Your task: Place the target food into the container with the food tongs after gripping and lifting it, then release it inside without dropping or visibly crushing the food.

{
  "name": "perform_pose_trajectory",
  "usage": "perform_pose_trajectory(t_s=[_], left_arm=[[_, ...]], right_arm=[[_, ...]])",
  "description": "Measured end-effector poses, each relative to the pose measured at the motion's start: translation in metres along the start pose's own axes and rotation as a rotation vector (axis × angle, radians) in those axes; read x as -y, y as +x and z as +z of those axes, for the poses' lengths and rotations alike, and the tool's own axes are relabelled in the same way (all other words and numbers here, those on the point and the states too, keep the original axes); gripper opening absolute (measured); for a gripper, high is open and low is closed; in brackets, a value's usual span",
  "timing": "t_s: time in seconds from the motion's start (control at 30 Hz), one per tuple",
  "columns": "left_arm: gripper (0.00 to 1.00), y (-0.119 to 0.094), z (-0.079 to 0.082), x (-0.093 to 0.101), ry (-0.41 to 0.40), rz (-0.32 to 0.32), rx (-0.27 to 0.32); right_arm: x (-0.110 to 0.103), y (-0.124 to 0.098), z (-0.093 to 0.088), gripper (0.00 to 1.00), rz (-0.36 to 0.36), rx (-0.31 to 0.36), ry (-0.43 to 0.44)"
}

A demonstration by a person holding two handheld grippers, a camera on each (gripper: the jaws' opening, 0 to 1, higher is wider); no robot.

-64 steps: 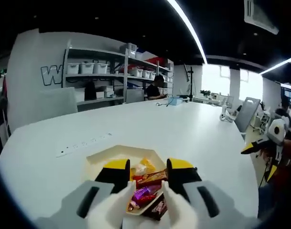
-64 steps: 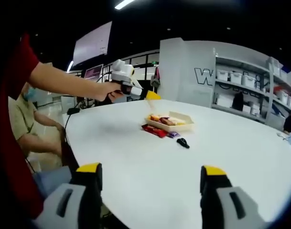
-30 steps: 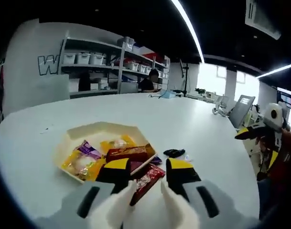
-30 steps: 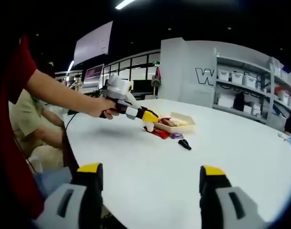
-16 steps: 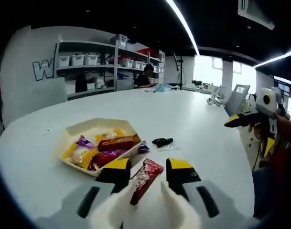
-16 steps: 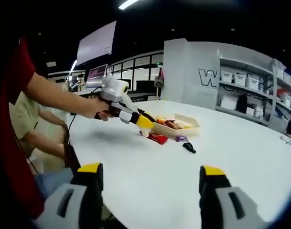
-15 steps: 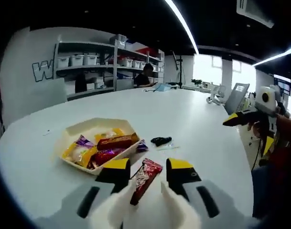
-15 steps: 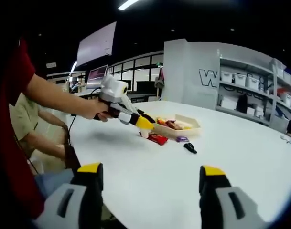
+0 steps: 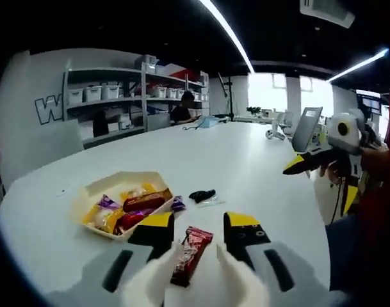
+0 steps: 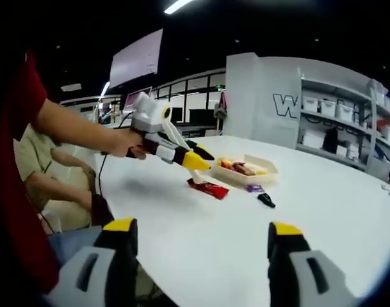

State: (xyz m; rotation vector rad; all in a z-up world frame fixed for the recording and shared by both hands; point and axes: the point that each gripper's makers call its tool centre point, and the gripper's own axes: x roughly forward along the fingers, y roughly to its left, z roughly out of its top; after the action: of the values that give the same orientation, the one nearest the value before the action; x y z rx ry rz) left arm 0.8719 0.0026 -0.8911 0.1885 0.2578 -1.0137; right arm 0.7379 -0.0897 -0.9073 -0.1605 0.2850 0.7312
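Observation:
A cream tray [image 9: 92, 192] with several wrapped sweets sits on the white table [image 9: 246, 166]. A red wrapped bar [image 9: 189, 253] lies in front of it, between the two white tong arms [image 9: 157, 276] that run out from my left gripper [image 9: 200, 225]. The tong arms stand apart. In the right gripper view the same bar [image 10: 208, 188] lies flat on the table near the tray [image 10: 249, 171], with the left gripper [image 10: 198, 158] hovering just above it in a person's hand. My right gripper [image 10: 207, 238] is open and holds nothing; it is seen again [image 9: 305, 165] at the table's far right.
A small black object [image 9: 202, 194] and a purple sweet [image 9: 177, 204] lie on the table right of the tray. A seated person [image 10: 38, 169] is at the table's left edge. Shelves with bins [image 9: 118, 102] stand behind.
The left gripper has drawn back and up from the tray. The red bar stays between the tong arms and now lies apart from the tray. The right gripper is unmoved.

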Motion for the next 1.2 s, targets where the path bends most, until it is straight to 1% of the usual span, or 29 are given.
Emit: perform_pose_trajectory(t_s=[0.03,0.1,0.17,0.2,0.27,0.3,0.37,0.4,0.43,0.47,0.5,0.53,0.63,0.67,0.7,0.8,1.03,1.07,1.1,1.17,1.2], left_arm=[[0.29,0.004,0.0,0.0,0.011,-0.016,0.003],[0.29,0.009,-0.007,-0.003,0.025,-0.014,-0.023],[0.29,0.013,-0.012,-0.004,0.019,-0.019,-0.041],[0.29,0.015,-0.014,-0.004,0.028,-0.03,-0.041],[0.3,0.018,-0.018,-0.008,0.029,-0.031,-0.051],[0.3,0.019,-0.022,-0.012,0.024,-0.02,-0.067],[0.3,0.02,-0.03,-0.013,0.009,-0.025,-0.087],[0.3,0.02,-0.035,-0.012,0.016,-0.031,-0.107],[0.29,0.019,-0.03,-0.011,0.003,-0.036,-0.068],[0.29,0.019,-0.034,-0.012,0.001,-0.033,-0.083],[0.29,0.019,-0.034,-0.012,-0.059,-0.024,-0.076],[0.28,0.017,-0.035,-0.015,-0.07,-0.018,-0.077],[0.27,0.016,-0.034,-0.013,-0.031,-0.037,-0.05],[0.26,0.014,-0.033,-0.012,-0.042,-0.039,-0.038],[0.25,0.014,-0.033,-0.013,-0.072,-0.033,-0.026],[0.24,0.014,-0.032,-0.015,-0.073,-0.018,-0.013],[0.23,0.015,-0.031,-0.018,-0.113,0.025,-0.014],[0.22,0.015,-0.031,-0.02,-0.162,0.035,-0.013],[0.23,0.015,-0.031,-0.019,-0.182,0.029,-0.011],[0.23,0.015,-0.03,-0.018,-0.214,0.019,-0.021],[0.23,0.014,-0.028,-0.017,-0.199,0.017,-0.016]], right_arm=[[0.002,-0.001,0.0,0.82,-0.005,0.001,0.004],[0.003,-0.003,0.001,0.82,-0.01,0.003,0.008],[0.008,-0.004,0.002,0.82,-0.02,0.004,0.001],[0.009,-0.005,0.003,0.82,-0.023,0.007,0.002],[0.013,-0.006,0.004,0.82,-0.027,0.014,0.016],[0.014,-0.006,0.003,0.82,-0.03,0.011,0.015],[0.015,-0.007,0.001,0.82,-0.035,0.004,0.005],[0.017,-0.007,0.001,0.82,-0.037,0.003,0.009],[0.018,-0.007,0.0,0.82,-0.039,0.006,0.018],[0.018,-0.008,0.0,0.82,-0.039,0.009,0.022],[0.018,-0.007,-0.001,0.82,-0.039,0.008,0.024],[0.018,-0.007,-0.002,0.82,-0.038,0.003,0.023],[0.018,-0.005,-0.005,0.81,-0.038,-0.01,0.01],[0.018,-0.005,-0.006,0.81,-0.036,-0.011,0.009],[0.018,-0.005,-0.006,0.81,-0.037,-0.009,0.011],[0.018,-0.005,-0.008,0.81,-0.035,-0.006,0.019],[0.02,-0.009,-0.013,0.81,-0.046,-0.009,0.025],[0.022,-0.01,-0.012,0.81,-0.051,-0.003,0.032],[0.022,-0.011,-0.01,0.82,-0.054,0.006,0.043],[0.025,-0.013,-0.006,0.86,-0.069,0.034,0.077],[0.026,-0.013,-0.005,0.88,-0.069,0.041,0.087]])
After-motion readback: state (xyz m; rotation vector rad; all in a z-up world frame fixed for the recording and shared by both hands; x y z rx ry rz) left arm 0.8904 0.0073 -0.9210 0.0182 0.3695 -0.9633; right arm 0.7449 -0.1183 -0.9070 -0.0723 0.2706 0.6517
